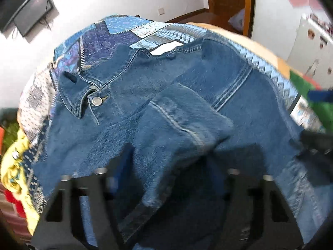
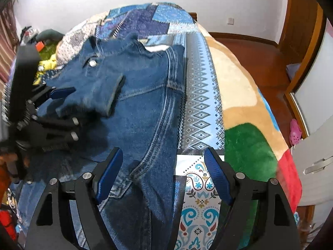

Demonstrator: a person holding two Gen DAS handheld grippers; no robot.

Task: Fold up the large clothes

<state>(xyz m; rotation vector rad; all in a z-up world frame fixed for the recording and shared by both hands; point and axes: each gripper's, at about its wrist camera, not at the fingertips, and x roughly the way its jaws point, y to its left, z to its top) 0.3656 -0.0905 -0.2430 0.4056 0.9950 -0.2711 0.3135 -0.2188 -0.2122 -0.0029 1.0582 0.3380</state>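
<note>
A blue denim jacket [image 2: 133, 95] lies spread on the patchwork bedspread [image 2: 197, 104], collar and metal button at the far left. A sleeve with its cuff [image 2: 114, 95] is folded over the jacket's body. In the left wrist view the jacket [image 1: 187, 95] fills the frame and a fold of the sleeve [image 1: 177, 129] drapes between the fingers of my left gripper [image 1: 168, 179], which stand apart. The left gripper also shows in the right wrist view [image 2: 62, 112] at the jacket's left side. My right gripper [image 2: 164, 170] is open and empty above the jacket's right edge.
A plush blanket in tan, green and red [image 2: 245, 125] covers the bed's right side. Yellow and red clothes [image 1: 14, 170] lie piled at the left. A wooden floor [image 2: 260, 56], a door and a white cabinet [image 2: 316, 145] are at the right.
</note>
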